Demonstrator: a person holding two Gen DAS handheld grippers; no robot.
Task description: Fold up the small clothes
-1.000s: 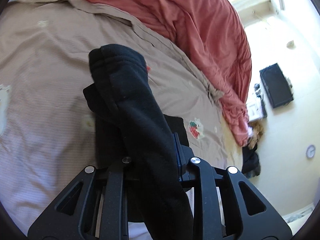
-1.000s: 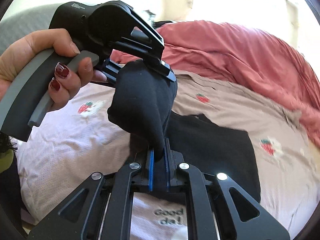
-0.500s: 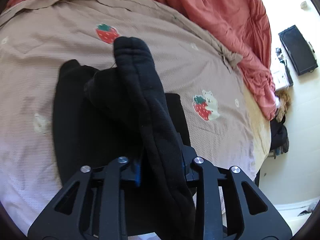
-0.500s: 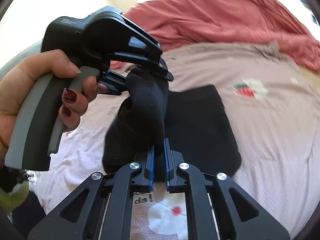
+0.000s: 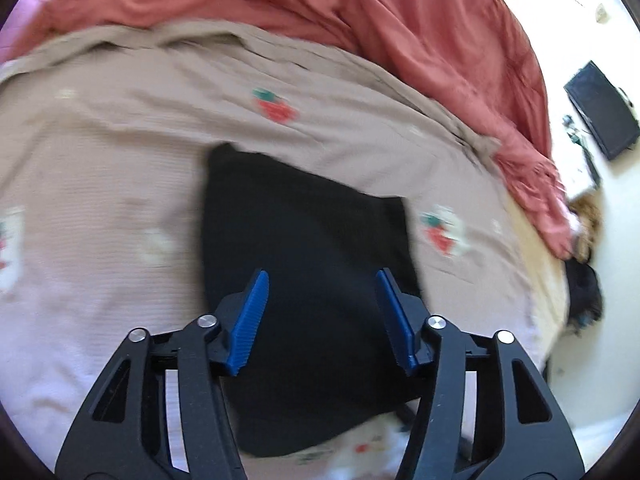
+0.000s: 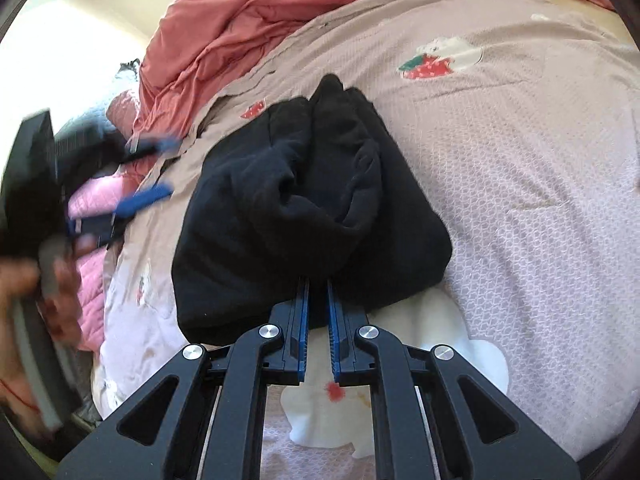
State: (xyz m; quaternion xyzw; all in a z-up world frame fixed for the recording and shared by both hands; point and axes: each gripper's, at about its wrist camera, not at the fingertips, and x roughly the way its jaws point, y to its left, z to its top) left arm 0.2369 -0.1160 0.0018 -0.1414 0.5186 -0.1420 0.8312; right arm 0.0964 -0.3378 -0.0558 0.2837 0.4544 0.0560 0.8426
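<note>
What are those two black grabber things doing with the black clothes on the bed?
A person is folding a small black garment on the strawberry bedsheet. The right gripper is pinched shut on the garment's near edge. The left gripper has just been opening: its blue pads stand apart above the cloth, gripping nothing.

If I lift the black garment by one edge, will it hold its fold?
Probably not. The black garment looks soft and floppy, bunching in deep rolls near the right claw, so it would likely sag. Its fleecy surface should grip, and it looks light.
</note>
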